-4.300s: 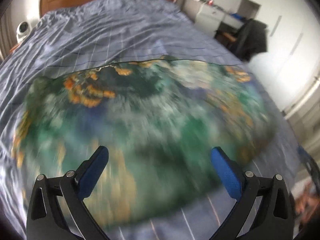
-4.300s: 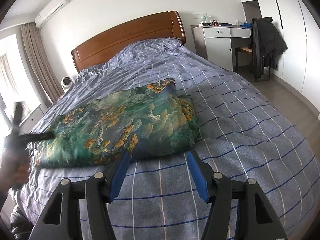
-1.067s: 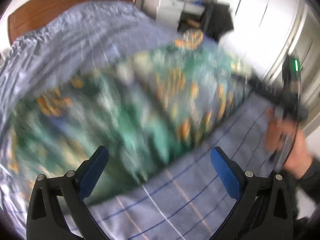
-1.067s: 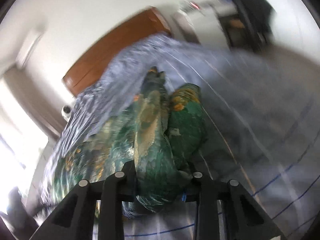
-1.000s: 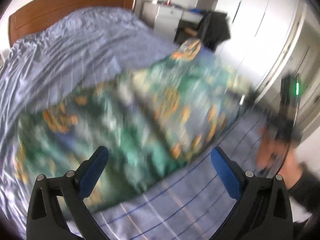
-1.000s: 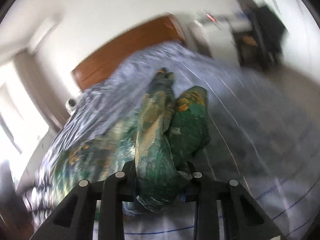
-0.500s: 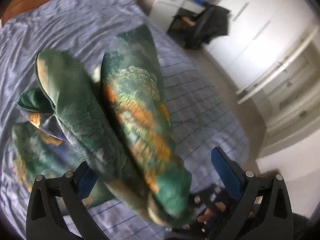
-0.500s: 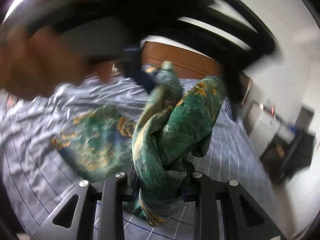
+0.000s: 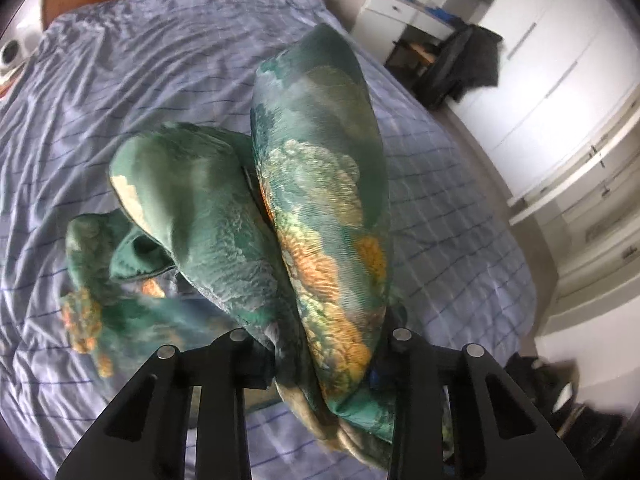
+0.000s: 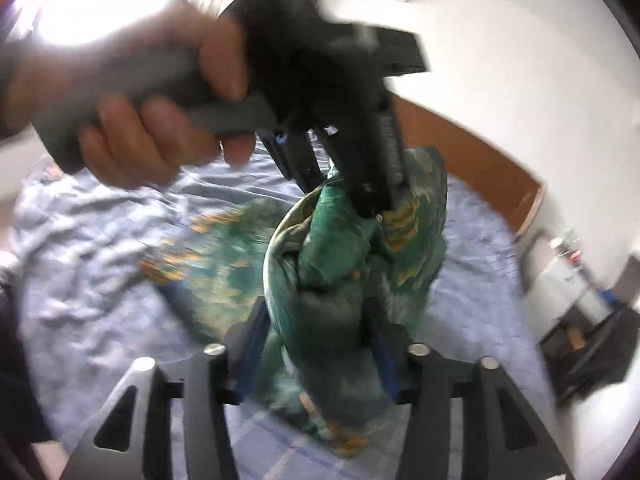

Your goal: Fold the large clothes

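A large green garment (image 9: 320, 208) with orange and cream print hangs in thick folds above the bed. My left gripper (image 9: 316, 356) is shut on a bunch of it, the fabric bulging between the jaws. My right gripper (image 10: 316, 344) is shut on another bunch of the same garment (image 10: 340, 280). In the right wrist view the left gripper body (image 10: 340, 92) and the hand holding it loom close above, its tip pinching the cloth. The lower part of the garment (image 10: 216, 256) trails onto the bed.
The bed (image 9: 140, 80) has a blue-grey checked cover and a wooden headboard (image 10: 460, 152). A white dresser (image 9: 384, 12) and a chair with a dark jacket (image 9: 464, 64) stand to the right. White wardrobes (image 9: 568, 80) line the wall. A small white device (image 9: 10, 56) sits beside the bed.
The left gripper has closed on the garment, which earlier lay flat with the jaws open. Both grippers have lifted the bunched cloth and come close together.
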Action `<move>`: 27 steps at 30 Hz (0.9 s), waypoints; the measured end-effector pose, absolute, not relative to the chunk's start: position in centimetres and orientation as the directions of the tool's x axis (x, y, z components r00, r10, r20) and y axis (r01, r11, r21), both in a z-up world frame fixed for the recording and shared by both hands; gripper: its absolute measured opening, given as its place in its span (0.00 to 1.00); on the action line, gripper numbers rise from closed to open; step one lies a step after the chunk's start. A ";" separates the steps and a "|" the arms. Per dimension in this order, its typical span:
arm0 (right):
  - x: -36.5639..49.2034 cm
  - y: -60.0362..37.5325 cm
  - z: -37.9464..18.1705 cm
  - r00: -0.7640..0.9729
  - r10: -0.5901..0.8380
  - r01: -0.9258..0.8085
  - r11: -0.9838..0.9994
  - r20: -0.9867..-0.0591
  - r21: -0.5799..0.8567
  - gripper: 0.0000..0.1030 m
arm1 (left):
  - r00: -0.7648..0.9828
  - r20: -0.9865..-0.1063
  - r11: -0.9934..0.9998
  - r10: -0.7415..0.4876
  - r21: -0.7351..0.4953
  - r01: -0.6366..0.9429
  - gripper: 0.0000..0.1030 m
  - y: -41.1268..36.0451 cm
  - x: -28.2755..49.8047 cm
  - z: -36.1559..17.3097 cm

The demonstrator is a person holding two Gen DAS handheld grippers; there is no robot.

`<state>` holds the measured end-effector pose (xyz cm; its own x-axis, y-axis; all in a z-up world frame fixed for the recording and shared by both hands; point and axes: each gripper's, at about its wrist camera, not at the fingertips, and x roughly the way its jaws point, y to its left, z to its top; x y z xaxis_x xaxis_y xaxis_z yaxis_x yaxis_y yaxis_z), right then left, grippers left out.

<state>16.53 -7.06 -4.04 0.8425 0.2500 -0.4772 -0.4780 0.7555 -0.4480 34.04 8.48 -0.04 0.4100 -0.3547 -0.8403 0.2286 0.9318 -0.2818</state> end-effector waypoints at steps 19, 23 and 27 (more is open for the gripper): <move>30.5 -7.9 -9.3 0.634 0.358 -0.455 0.889 -0.686 0.043 0.31 | 0.429 -0.860 0.950 -0.277 -0.313 -0.014 0.35 24.2 33.1 -10.4; 31.9 -8.4 -13.8 0.558 0.343 -0.435 0.896 -0.755 0.086 0.29 | 0.423 -0.846 0.924 -0.325 -0.380 -0.050 0.40 25.5 33.1 -13.7; 32.0 -8.3 -14.4 0.560 0.343 -0.435 0.897 -0.754 0.085 0.28 | 0.451 -0.823 0.904 -0.346 -0.421 -0.077 0.43 26.5 32.4 -15.1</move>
